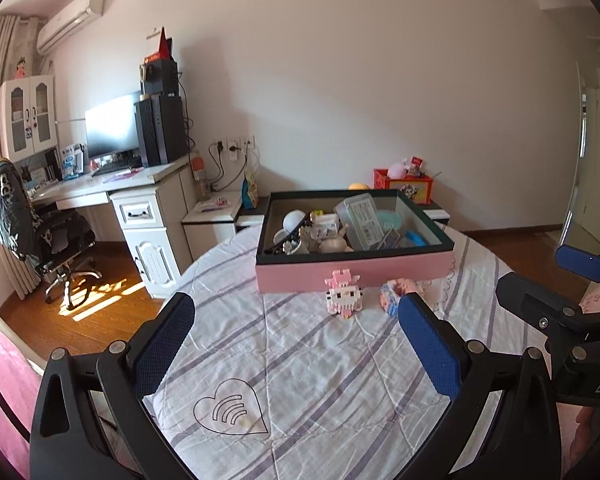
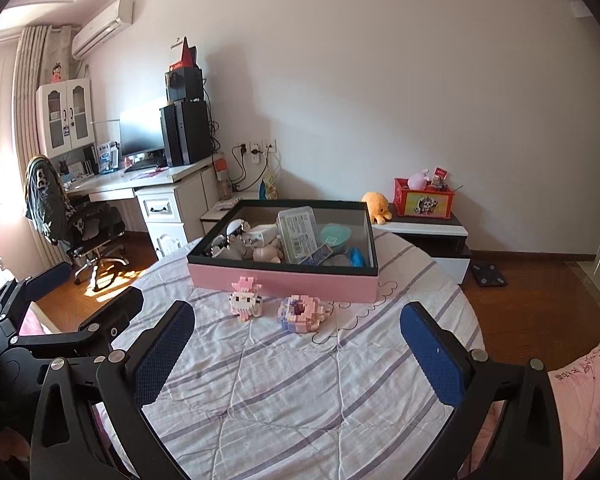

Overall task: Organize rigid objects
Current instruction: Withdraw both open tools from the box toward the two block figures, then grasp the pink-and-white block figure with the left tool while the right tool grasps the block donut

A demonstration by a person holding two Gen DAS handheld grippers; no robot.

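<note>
**Brick figures and pink box on striped quilt**

Brick figures, two: a pink-and-white cat-like figure (image 1: 343, 294) standing upright at frame centre, and a pink-and-lilac brick piece (image 1: 396, 294) just right of it, lying low. Both rest on the striped quilt (image 1: 300, 360), directly in front of the pink box (image 1: 352, 270).

Box: pink wall, dark rim, open top, filled with mixed items, among them a clear plastic case (image 1: 360, 218) with a printed label too small to read, a white round object (image 1: 294, 220) and a blue item (image 1: 416, 238).

Left gripper (image 1: 296, 344): blue pads spread wide, empty, above the quilt near a stitched heart outline (image 1: 230, 408). Right gripper (image 2: 298, 352): likewise spread, holding nothing; its fingers partly cover the brick piece in the left view.

Surroundings: desk with monitor (image 1: 110, 128) at left, office chair (image 1: 56, 240), air conditioner (image 1: 70, 18) upper left, red toy crate (image 1: 406, 188) behind the box.

Right view only: orange plush (image 2: 376, 206), black scale (image 2: 488, 274) on the floor, pink bedding with partly legible lettering at lower right.
</note>
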